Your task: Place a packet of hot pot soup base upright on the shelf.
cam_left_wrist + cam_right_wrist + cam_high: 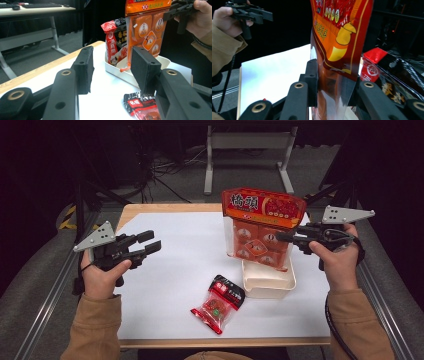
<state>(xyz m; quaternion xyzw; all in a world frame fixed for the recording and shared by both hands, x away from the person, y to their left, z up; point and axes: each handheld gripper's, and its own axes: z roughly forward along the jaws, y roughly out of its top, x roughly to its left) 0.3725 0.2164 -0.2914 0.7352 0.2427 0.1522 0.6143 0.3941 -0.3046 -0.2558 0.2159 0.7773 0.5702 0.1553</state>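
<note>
Now the right gripper (284, 238) pinches the big orange bag (262, 227) at the middle right, over the white tray (270, 281) — the left gripper (152, 242) waits spread wide at the left.

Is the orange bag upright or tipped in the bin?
Upright. The orange bag stands on end, its bottom in the white bin, with the right gripper shut on its edge.

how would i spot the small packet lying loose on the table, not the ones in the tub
Start from the white sheet on the table, then find the cream tub near its right side. Left of and in front of the tub lies the small packet: flat, black-topped and red below, while its neighbours stand upright.
</note>
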